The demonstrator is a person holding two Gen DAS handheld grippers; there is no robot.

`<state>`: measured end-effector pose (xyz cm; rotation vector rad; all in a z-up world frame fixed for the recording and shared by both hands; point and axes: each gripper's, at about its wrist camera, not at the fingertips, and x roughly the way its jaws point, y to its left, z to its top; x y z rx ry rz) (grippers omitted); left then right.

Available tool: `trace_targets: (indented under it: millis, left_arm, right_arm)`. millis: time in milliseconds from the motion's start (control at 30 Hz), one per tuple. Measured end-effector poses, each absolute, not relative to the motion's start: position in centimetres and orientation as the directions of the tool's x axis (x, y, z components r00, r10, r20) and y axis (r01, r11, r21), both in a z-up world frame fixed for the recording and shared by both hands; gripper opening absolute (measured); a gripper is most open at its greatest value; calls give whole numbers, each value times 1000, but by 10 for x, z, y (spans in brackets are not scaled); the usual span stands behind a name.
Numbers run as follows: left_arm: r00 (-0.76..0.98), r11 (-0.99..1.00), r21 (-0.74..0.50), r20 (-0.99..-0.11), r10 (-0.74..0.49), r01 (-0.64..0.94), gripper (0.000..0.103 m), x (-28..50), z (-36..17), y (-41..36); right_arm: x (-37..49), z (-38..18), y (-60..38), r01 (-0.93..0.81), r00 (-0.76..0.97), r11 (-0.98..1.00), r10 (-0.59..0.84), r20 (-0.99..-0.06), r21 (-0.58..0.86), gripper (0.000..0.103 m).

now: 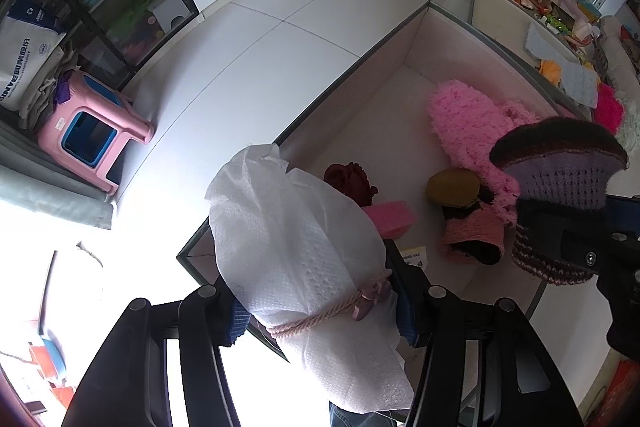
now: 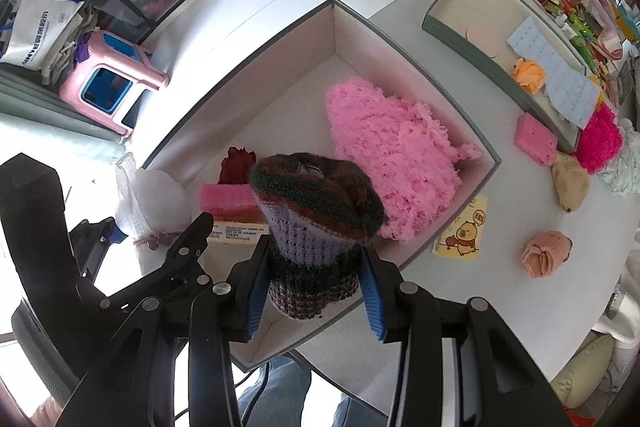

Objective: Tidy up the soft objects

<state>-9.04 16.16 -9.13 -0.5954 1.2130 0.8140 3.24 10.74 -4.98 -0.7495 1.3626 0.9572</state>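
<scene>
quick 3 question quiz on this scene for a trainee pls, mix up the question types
1. True or false: the left gripper holds a white wrapped bundle tied with pink cord.
2. What does the right gripper hold? A sponge, B knitted hat, C card
3. Which fluffy item already lies in the open box?

Key: 1 true; 2 B; 3 the pink fluffy cloth.
</scene>
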Motion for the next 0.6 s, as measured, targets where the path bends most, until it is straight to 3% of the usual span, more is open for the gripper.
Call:
trace_targets:
  millis: [600]
  left_arm:
    - [121,585,32,-968,221,-810,58,-85,-95,166]
  right_arm:
    - [33,-60,124,-898,-42,432,104,-994,83,44]
